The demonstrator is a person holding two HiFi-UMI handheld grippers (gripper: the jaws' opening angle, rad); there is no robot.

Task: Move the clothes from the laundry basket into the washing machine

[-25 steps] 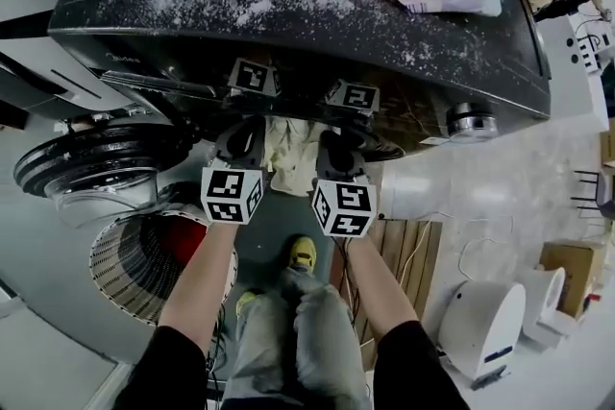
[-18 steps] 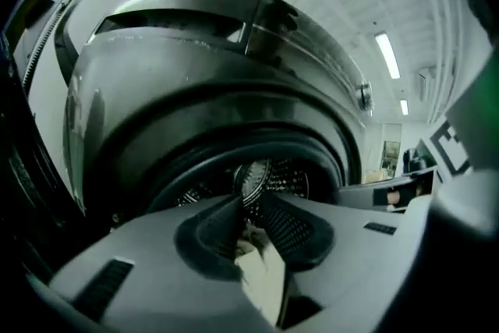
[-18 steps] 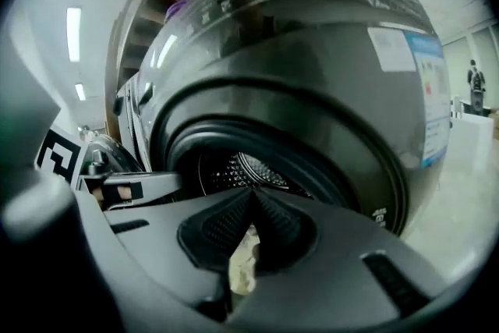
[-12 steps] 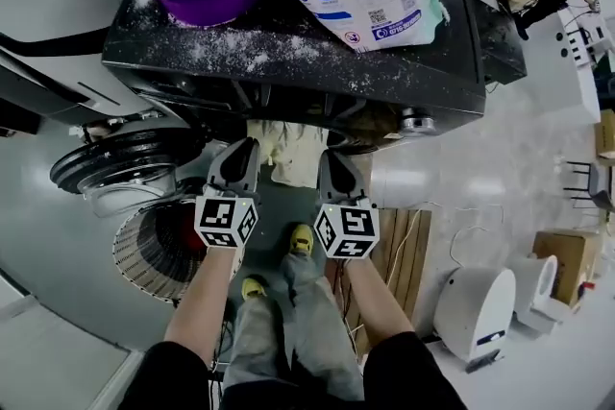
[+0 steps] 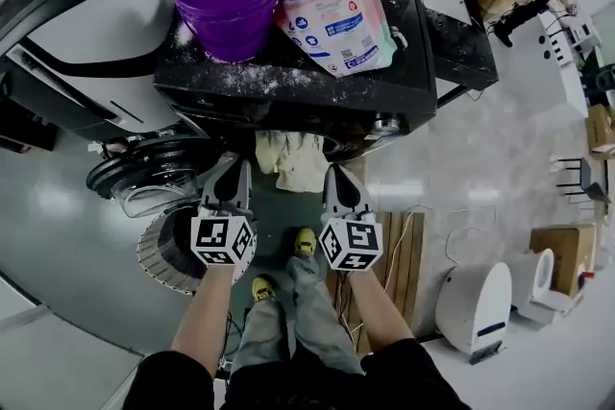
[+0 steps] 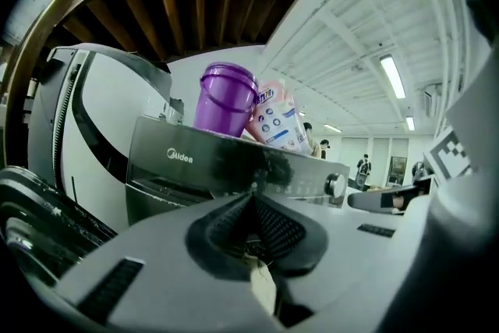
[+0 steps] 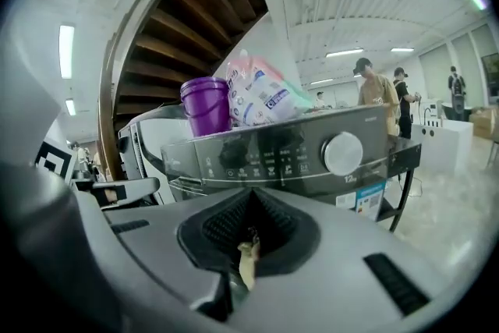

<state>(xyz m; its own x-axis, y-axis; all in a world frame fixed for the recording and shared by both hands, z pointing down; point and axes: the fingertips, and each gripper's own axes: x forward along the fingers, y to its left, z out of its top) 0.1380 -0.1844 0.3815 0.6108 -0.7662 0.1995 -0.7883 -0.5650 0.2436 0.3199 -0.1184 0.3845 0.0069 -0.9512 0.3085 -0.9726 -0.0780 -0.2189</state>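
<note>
A cream garment (image 5: 293,158) hangs in front of the black washing machine (image 5: 288,86), just below its front edge. My left gripper (image 5: 237,170) and right gripper (image 5: 336,174) are side by side, each shut on an edge of this garment. In the left gripper view, a cream sliver (image 6: 262,282) is pinched between the shut jaws of the left gripper (image 6: 251,203). The right gripper (image 7: 249,199) shows a similar scrap (image 7: 247,260). The round laundry basket (image 5: 161,256), with something red inside, stands on the floor under my left arm. The machine's round door (image 5: 144,178) hangs open at the left.
A purple bucket (image 5: 226,0) and a detergent bag (image 5: 336,10) stand on the machine's powder-dusted top. A white appliance (image 5: 86,14) flanks it on the left. A wooden pallet (image 5: 404,250), a white device (image 5: 476,302) and a cardboard box (image 5: 562,259) lie to the right. People stand at the far right.
Both grippers have risen together with the cream garment, which now hangs higher against the machine's front. The machine's top, bucket and bag have come fully into view.
</note>
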